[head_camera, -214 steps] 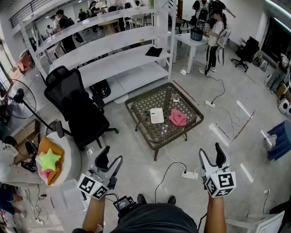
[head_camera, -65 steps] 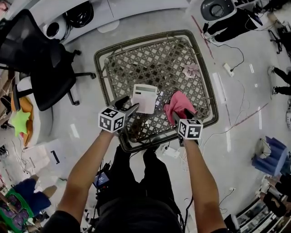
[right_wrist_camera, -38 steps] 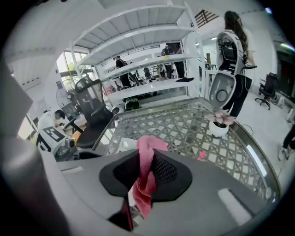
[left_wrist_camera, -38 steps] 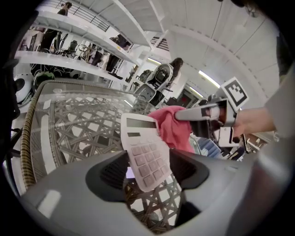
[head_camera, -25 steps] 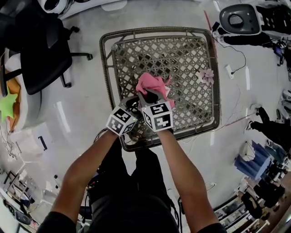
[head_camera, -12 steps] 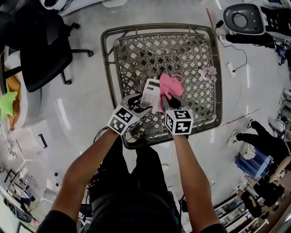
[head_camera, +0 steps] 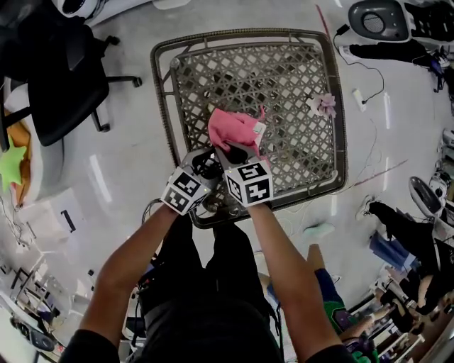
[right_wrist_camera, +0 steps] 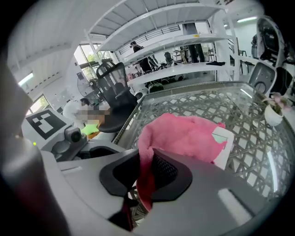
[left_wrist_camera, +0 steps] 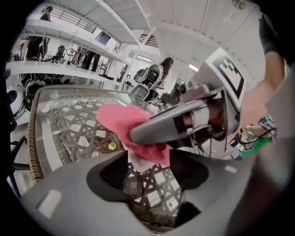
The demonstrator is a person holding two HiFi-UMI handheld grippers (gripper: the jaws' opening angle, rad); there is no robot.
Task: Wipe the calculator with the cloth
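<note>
A pink cloth (head_camera: 234, 130) is spread on the wicker table (head_camera: 164, 106) and covers most of the white calculator. Only a corner of the calculator (right_wrist_camera: 226, 140) with its greenish display pokes out on the right. My right gripper (head_camera: 230, 150) is shut on the cloth's near edge, and the fabric (right_wrist_camera: 184, 133) is pinched between its jaws (right_wrist_camera: 145, 161). My left gripper (head_camera: 206, 162) sits just left of it at the calculator's near corner. Its jaws (left_wrist_camera: 147, 156) stand apart, with a bit of white calculator edge (left_wrist_camera: 135, 160) at their tips under the cloth (left_wrist_camera: 122, 120).
A small pinkish flower piece (head_camera: 326, 105) lies at the table's right side. A black office chair (head_camera: 57, 71) stands to the left, beside a green star cushion (head_camera: 8, 162). Cables and another chair base (head_camera: 376, 18) are at the upper right. People crouch at the lower right (head_camera: 397, 227).
Half a second ago the cloth lay right of the bare calculator. My right gripper has dragged it back left over the calculator. The left gripper has stayed put.
</note>
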